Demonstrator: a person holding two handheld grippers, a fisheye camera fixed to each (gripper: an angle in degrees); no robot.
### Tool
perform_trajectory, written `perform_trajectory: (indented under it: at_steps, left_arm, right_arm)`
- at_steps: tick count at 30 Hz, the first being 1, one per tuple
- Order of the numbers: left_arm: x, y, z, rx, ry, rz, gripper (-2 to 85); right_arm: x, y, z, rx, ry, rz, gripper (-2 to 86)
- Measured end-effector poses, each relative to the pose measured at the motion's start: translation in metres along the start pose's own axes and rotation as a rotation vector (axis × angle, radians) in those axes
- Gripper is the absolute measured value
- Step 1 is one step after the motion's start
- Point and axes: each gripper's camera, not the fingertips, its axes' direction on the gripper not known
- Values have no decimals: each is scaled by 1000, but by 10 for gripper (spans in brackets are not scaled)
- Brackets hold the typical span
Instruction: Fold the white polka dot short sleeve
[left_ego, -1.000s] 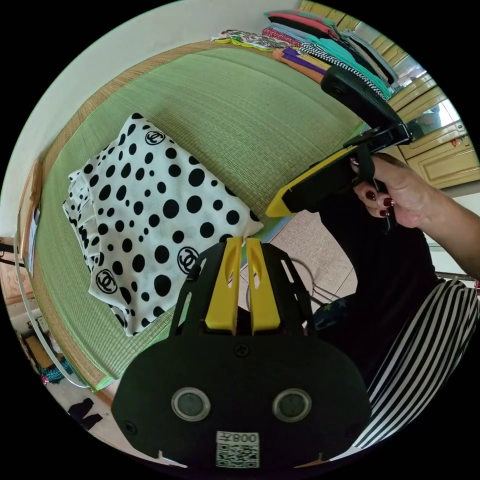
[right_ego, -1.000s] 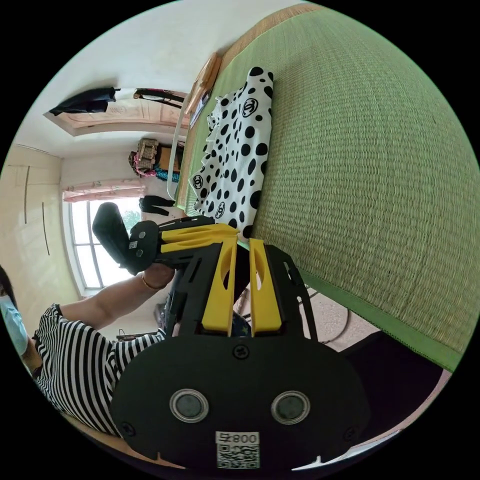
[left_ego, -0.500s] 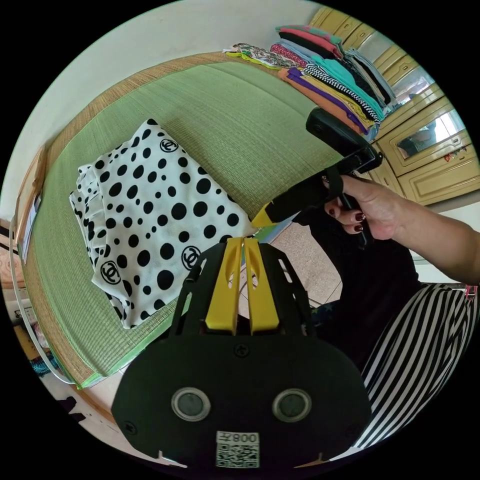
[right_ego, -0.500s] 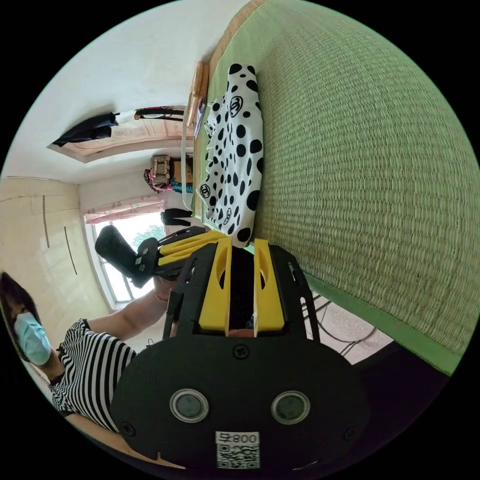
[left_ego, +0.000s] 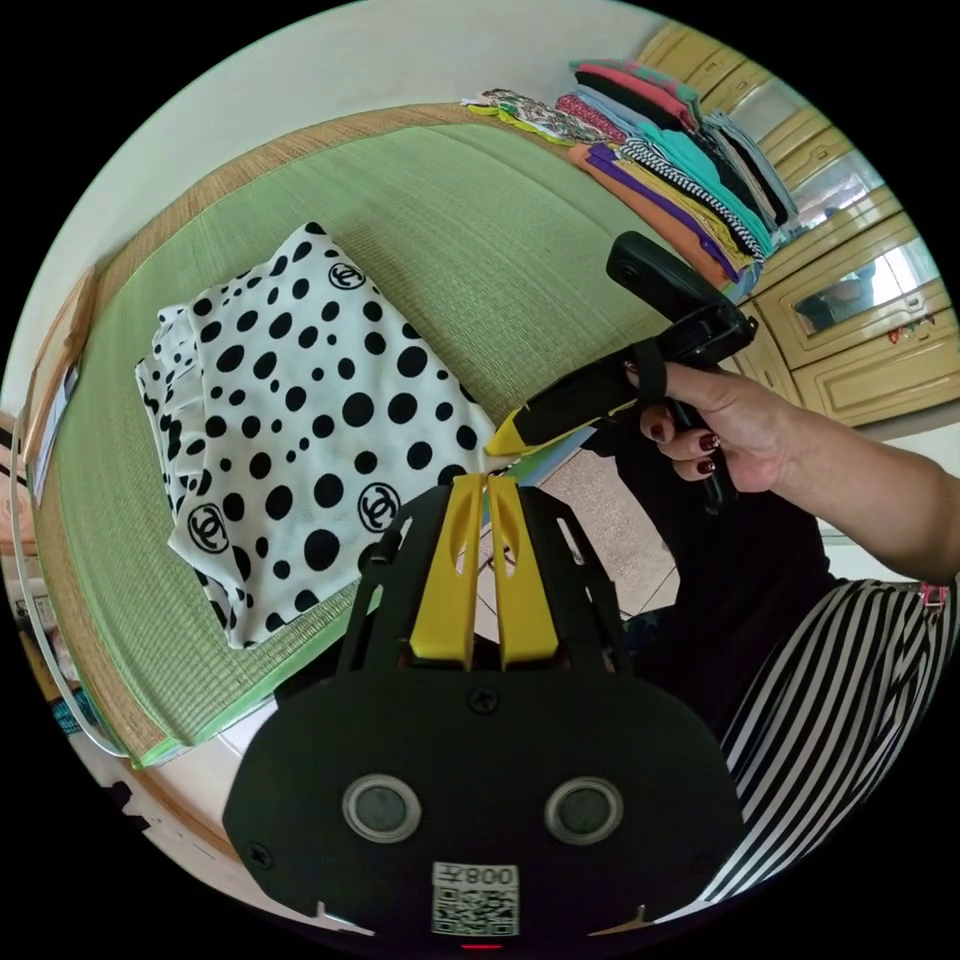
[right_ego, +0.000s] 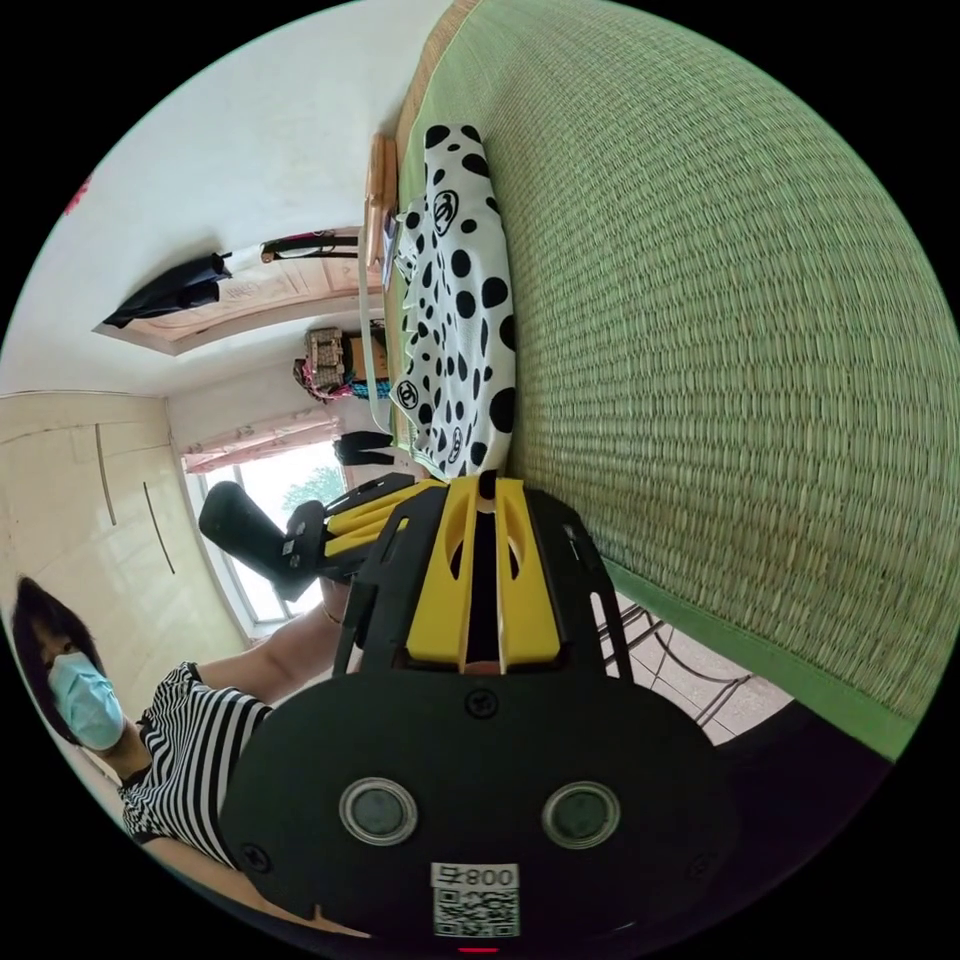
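Here the white short-sleeve top with black polka dots (left_ego: 310, 420) lies folded into a compact rectangle near the front edge of the green woven straw mat (left_ego: 480, 220), so the folding looks about done. The left gripper (left_ego: 478, 490) has yellow jaws nearly together and empty, just off the shirt's near corner, probably only standing by. Further right, the right gripper (left_ego: 505, 440) meets that same corner; its own view (right_ego: 484, 490) shows jaws converging at the tips with a dotted bit between, likely nipping it to tidy or shift.
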Motion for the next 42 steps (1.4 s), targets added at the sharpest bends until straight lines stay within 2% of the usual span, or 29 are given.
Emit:
perform_trajectory:
  at_steps: [4, 9, 20, 29, 42]
  left_arm:
    - [-39, 32, -18, 43, 88, -92, 4]
    - [-106, 91, -43, 122, 232, -306, 3]
    - [-260, 278, -60, 536, 798, -970, 28]
    - [-319, 340, -60, 568, 936, -1132, 63]
    - [-373, 375, -82, 503, 947, -1177, 121]
  right_arm:
    - [-2, 1, -2, 0, 0, -5, 22]
    - [-6, 1, -8, 4, 6, -10, 18]
    - [-35, -3, -13, 26, -85, -65, 17]
    - [-62, -10, -11, 37, -120, -115, 17]
    - [-94, -19, -7, 38, -148, -166, 16]
